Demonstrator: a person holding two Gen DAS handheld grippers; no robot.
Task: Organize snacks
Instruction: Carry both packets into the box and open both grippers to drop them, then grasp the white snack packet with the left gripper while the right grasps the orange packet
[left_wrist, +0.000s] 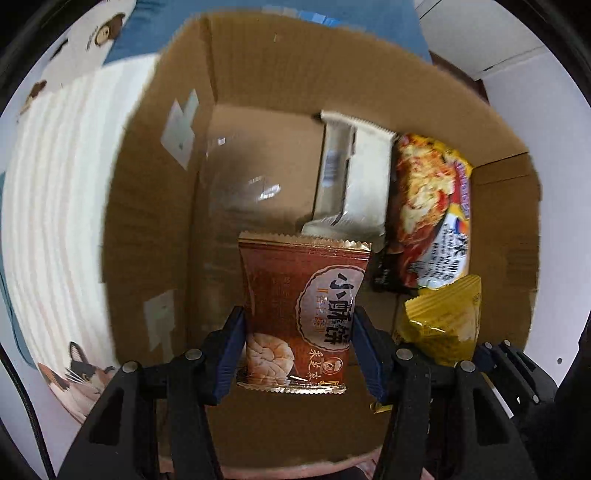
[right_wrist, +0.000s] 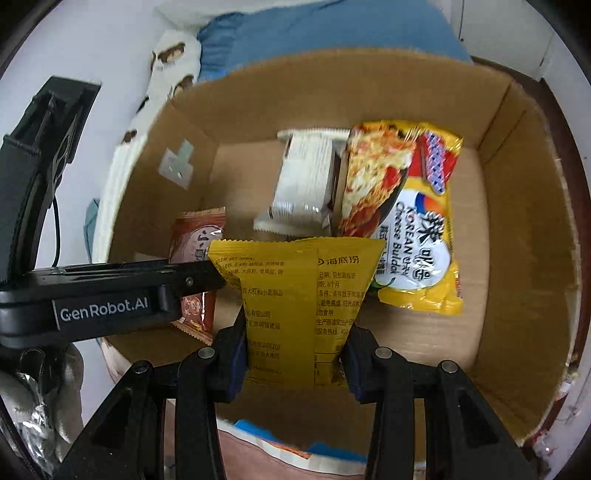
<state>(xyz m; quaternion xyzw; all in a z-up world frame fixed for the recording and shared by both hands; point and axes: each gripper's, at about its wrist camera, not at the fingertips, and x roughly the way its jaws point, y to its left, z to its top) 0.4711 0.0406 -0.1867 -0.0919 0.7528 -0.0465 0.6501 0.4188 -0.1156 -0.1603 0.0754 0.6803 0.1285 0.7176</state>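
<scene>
Both tools are hanging over the box (right_wrist: 517, 206): left tool (left_wrist: 297, 343) clamping the brown pastry pack (left_wrist: 295, 317) mid-frame, right tool (right_wrist: 293, 354) clamping the yellow sachet (right_wrist: 295, 295). Light, crinkly, probably slippery, so gripping mid-body looks right.

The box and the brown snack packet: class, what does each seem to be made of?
Box: likely corrugated cardboard, matte brown, with raw fluted edges.
Brown snack packet: probably glossy plastic or foil film, with crimped zigzag seals and glints.
</scene>
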